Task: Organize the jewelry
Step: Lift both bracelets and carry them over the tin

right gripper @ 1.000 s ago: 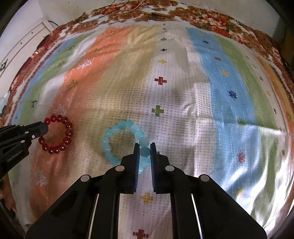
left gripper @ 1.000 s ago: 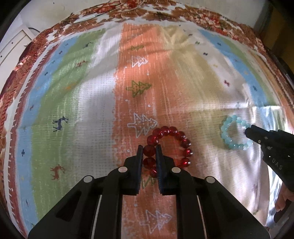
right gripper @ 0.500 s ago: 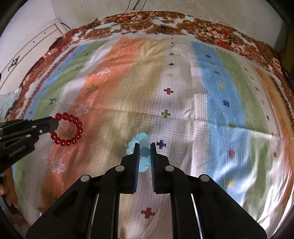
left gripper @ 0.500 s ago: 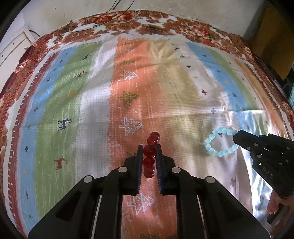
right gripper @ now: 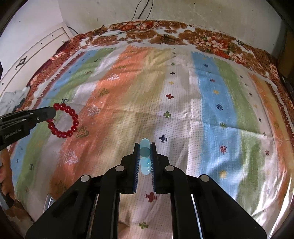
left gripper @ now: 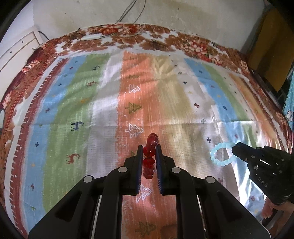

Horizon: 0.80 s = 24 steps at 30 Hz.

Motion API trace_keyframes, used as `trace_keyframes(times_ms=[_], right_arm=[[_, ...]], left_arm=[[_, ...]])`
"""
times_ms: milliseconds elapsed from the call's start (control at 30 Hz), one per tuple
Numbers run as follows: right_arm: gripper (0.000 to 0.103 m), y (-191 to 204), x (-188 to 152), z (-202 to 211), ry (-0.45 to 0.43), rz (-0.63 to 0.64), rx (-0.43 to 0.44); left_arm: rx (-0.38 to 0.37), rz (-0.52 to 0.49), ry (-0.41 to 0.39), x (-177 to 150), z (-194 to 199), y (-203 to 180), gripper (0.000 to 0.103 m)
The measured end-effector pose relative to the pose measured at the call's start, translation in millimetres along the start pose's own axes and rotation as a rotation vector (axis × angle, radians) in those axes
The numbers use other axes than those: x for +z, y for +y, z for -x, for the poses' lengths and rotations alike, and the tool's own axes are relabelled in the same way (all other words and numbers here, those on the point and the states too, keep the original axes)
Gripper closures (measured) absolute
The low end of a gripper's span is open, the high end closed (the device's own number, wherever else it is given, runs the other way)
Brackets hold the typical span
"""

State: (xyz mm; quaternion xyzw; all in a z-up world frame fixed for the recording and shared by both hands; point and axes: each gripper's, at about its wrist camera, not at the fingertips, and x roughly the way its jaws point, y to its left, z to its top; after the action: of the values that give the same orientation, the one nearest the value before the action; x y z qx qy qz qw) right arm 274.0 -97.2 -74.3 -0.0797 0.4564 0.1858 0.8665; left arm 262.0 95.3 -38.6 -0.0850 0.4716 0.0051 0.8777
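My left gripper (left gripper: 149, 149) is shut on a red bead bracelet (left gripper: 149, 158) and holds it in the air, edge-on between the fingers. From the right wrist view the red bracelet (right gripper: 64, 121) hangs as a ring from the left gripper (right gripper: 52, 113). My right gripper (right gripper: 145, 148) is shut on a pale blue bead bracelet (right gripper: 145, 160), also lifted and edge-on. In the left wrist view the blue bracelet (left gripper: 221, 153) hangs from the right gripper (left gripper: 236, 147) at the right. Both are above the striped cloth (left gripper: 165, 92).
The striped cloth with tree, deer and cross motifs lies over a floral red-brown bedspread (right gripper: 211, 38). A white wall with dangling cables (left gripper: 128, 11) is behind. A white cabinet (right gripper: 36, 51) stands at the left, a yellow object (left gripper: 266, 55) at the far right.
Both grippers have lifted their bracelets off the cloth and risen. The bracelets, flat on the cloth a second ago, now hang from the fingers, and more of the wall shows.
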Motion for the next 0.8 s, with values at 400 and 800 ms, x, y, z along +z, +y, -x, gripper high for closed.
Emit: trace_keyframes(times_ms=[400,800], right_arm=[[0.091,16.5,-12.6,35.2,-0.059,0.036,-0.009],[0.091,26.4,-24.5,63.2,-0.109,0.044,0.029]], left_arm=[[-0.003,-0.025,-0.053,-20.2,33.8,-9.2,0.09],[-0.025,-0.067,-0.082,-41.2,56.0,-24.5,0.09]])
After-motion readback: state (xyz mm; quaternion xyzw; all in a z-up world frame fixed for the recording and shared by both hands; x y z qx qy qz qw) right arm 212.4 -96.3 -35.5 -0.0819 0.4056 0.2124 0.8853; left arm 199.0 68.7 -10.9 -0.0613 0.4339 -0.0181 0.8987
